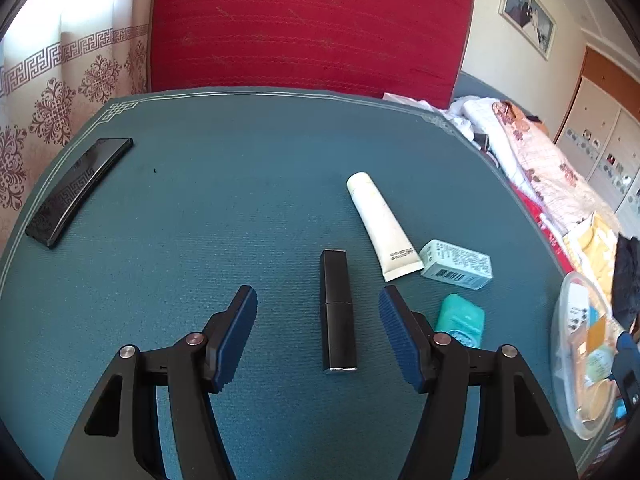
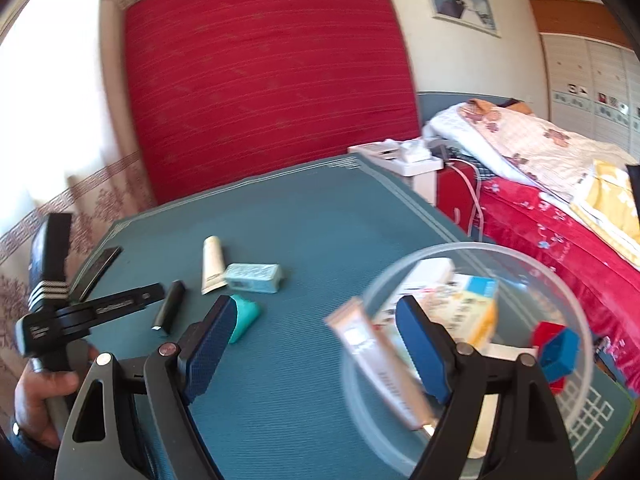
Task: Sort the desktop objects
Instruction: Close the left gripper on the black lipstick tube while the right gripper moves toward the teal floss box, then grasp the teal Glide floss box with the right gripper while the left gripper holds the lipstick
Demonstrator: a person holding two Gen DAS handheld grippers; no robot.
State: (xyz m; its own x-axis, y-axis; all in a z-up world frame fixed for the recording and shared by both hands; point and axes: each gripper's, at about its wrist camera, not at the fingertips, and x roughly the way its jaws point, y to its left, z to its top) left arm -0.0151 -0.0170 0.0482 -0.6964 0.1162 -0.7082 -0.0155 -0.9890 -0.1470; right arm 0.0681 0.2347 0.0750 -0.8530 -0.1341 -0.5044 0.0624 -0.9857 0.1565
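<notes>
A black lipstick tube (image 1: 338, 312) lies on the teal mat (image 1: 224, 200), between the spread fingers of my open left gripper (image 1: 318, 312), nearer the right finger. It also shows in the right wrist view (image 2: 170, 307). A white cream tube (image 1: 382, 226), a pale green box (image 1: 458, 264) and a teal case (image 1: 460, 320) lie to its right. My right gripper (image 2: 316, 334) is open and empty, its right finger over a clear round container (image 2: 560, 280) holding boxes and a tube.
A black phone (image 1: 78, 190) lies at the mat's far left. The clear container (image 1: 560, 340) sits at the mat's right edge. A red panel (image 1: 312, 24) stands behind the table. A bed with quilts (image 2: 540, 184) is to the right.
</notes>
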